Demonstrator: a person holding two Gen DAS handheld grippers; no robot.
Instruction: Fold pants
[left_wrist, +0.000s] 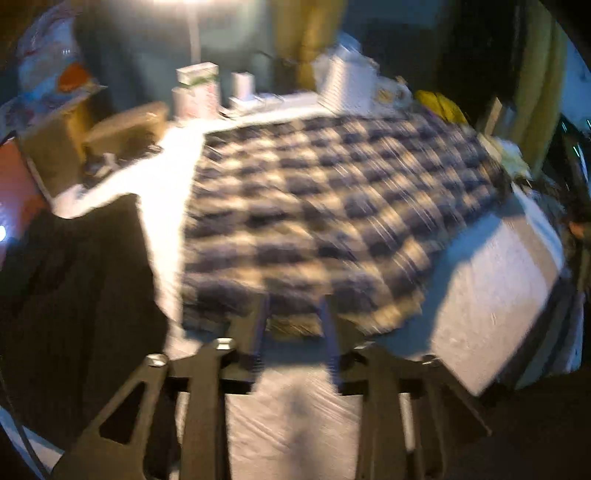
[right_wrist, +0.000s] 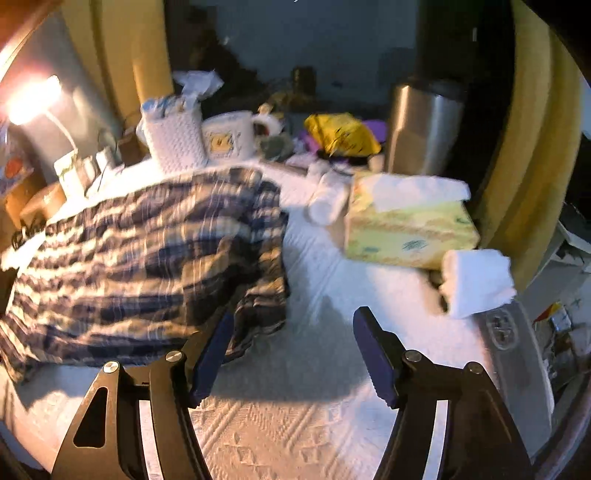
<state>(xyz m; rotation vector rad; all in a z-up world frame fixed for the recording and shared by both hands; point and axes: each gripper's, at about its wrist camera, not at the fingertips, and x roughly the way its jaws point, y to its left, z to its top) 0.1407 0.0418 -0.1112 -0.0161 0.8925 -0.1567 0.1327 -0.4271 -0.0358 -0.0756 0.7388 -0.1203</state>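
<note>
The plaid blue-and-cream pants lie spread over a white textured tablecloth. My left gripper hovers at their near hem, jaws apart, and the hem shows in the gap; the view is blurred. In the right wrist view the pants lie folded over at the left, bunched along their right edge. My right gripper stands wide open just right of that edge. Its left finger overlaps the fabric's corner, and only white cloth lies between the fingers.
A yellow tissue box and a folded white towel sit to the right of the pants. Behind stand a metal canister, a mug, a white knit box and a yellow bag. Cardboard boxes crowd the far left.
</note>
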